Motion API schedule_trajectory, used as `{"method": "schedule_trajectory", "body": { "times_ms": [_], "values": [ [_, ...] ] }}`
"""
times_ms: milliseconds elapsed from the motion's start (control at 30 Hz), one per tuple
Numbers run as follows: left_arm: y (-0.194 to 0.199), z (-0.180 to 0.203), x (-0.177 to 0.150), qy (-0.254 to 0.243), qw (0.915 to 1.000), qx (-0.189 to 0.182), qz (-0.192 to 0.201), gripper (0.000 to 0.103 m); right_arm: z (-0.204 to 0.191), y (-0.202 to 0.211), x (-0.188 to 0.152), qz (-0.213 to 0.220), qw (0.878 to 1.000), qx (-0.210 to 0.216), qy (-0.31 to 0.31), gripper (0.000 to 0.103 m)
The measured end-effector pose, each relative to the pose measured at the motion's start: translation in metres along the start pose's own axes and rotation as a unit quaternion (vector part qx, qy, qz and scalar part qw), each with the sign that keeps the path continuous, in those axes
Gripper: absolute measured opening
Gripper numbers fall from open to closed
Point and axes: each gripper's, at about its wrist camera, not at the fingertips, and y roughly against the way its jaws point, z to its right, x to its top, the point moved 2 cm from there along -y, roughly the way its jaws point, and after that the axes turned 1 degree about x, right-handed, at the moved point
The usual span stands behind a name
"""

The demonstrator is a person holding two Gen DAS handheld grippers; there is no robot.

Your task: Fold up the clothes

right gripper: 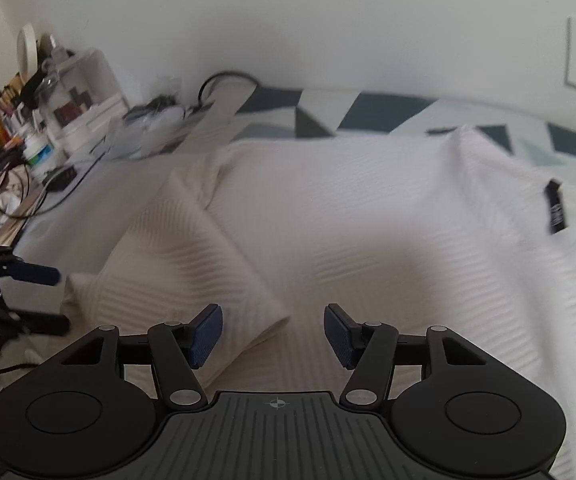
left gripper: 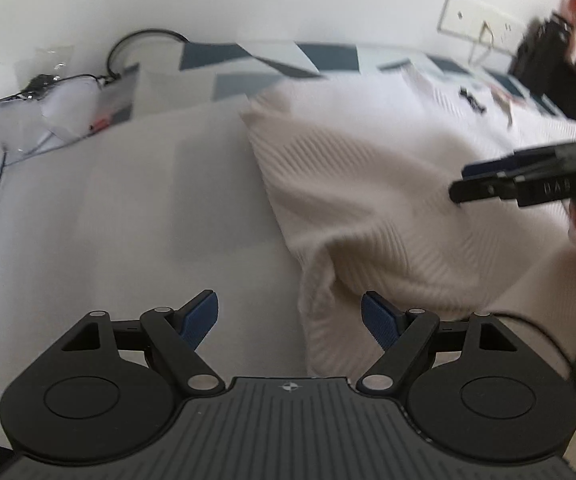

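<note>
Sleeve [right gripper: 175,264] lies folded over our white sweater [right gripper: 368,240], both the left gripper [left gripper: 290,322] and the right gripper [right gripper: 273,336] released and empty, body folds remaining.

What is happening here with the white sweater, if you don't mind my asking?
A person with a gripper in each hand is folding a white ribbed sweater on a bed. One sleeve is already folded in over the body. Both the left gripper and the right gripper are open above the fabric, with nothing held.
</note>
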Motion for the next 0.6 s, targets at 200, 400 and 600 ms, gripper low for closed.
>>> {"method": "schedule_trajectory", "body": {
  "times_ms": [200, 400, 600],
  "values": [
    [-0.012, 0.005, -0.006, -0.020, 0.9994, 0.027, -0.001, 0.080, -0.001, 0.000, 0.008, 0.026, 1.000, -0.012, -0.005, 0.006],
    [-0.014, 0.006, -0.005, -0.016, 0.9998, 0.011, -0.001, 0.081, 0.017, 0.035, 0.040, 0.126, 0.989, -0.077, -0.014, 0.006],
    [-0.014, 0.020, -0.005, -0.033, 0.9993, 0.015, 0.003, 0.081, 0.022, 0.017, 0.032, 0.085, 0.988, -0.127, -0.006, 0.039]
  ]
}}
